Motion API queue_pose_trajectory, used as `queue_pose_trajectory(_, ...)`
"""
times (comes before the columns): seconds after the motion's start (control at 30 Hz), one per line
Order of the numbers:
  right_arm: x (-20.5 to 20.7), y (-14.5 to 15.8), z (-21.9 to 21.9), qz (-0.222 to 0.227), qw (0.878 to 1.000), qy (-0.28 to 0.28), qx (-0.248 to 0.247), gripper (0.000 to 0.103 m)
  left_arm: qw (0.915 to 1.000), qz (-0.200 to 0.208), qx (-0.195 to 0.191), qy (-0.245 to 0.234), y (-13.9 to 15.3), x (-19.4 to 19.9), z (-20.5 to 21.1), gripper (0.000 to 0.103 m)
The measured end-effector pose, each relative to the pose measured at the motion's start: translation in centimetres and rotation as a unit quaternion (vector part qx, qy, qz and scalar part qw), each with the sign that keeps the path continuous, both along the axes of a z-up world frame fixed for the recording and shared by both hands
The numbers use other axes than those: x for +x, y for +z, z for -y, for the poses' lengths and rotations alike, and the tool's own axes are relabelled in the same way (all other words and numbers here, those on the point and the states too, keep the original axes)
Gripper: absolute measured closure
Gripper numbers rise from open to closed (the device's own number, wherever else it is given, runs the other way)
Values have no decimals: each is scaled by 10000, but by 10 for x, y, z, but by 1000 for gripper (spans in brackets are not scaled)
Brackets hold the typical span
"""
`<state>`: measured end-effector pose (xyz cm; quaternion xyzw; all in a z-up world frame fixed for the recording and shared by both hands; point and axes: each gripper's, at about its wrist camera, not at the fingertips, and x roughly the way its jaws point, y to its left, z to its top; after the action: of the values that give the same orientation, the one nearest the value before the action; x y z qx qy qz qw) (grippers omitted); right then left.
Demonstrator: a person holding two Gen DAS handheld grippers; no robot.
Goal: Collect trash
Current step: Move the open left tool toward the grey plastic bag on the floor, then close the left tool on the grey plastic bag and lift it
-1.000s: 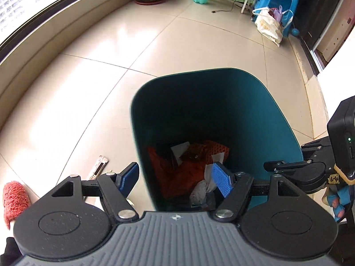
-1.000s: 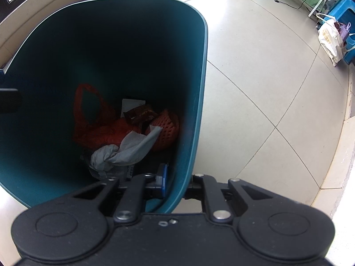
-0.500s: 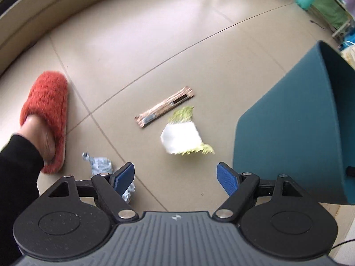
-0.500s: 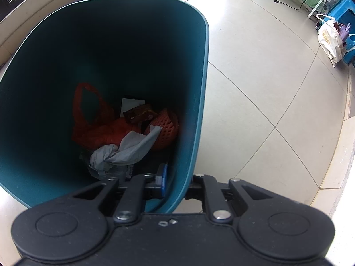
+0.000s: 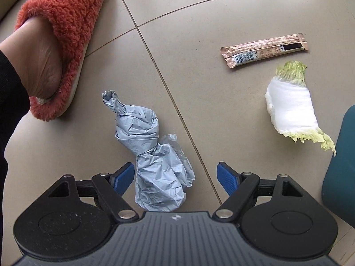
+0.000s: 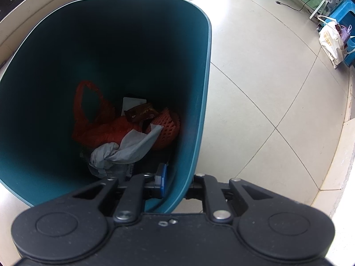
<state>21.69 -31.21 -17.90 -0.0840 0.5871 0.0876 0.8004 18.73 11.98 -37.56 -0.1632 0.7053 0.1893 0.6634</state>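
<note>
The beige tiled floor (image 5: 221, 11) filled the left wrist view, where a second ago the teal bin (image 6: 199, 88) had; the left tongs (image 5: 176, 176) had just been widening and stood apart, the crumpled grey bag (image 5: 155, 155) at lower centre between them, unpressed. The right tongs (image 6: 177, 182) remained clamped on the bin's rim.

Left gripper (image 5: 176, 177): black linkage arms, silver rivets, blue ribbed pads (image 5: 226, 178); grey ridged housing (small logo). The person wears a fluffy red slipper (image 5: 66, 26); black sleeve (image 5: 8, 115).
</note>
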Motion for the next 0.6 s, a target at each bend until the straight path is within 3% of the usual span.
queue_pose_trajectory(0.23,0,-1,-1,1,10000,-6,-4,89,9998,-197,4,-80,-23,-3,3,23)
queue_pose_trajectory(0.3,0,-1,-1,0,10000,0,-5,89,9998,-213,-61,-20,-26,-6,0,38)
queue_pose_trajectory(0.43,0,-1,-1,6,10000,-1,-9,89,9997,-192,-84,-124,-24,-7,2,57)
queue_pose_trajectory(0.6,0,-1,-1,18,10000,-8,-5,89,9998,-108,-93,-107,-13,-9,4,65)
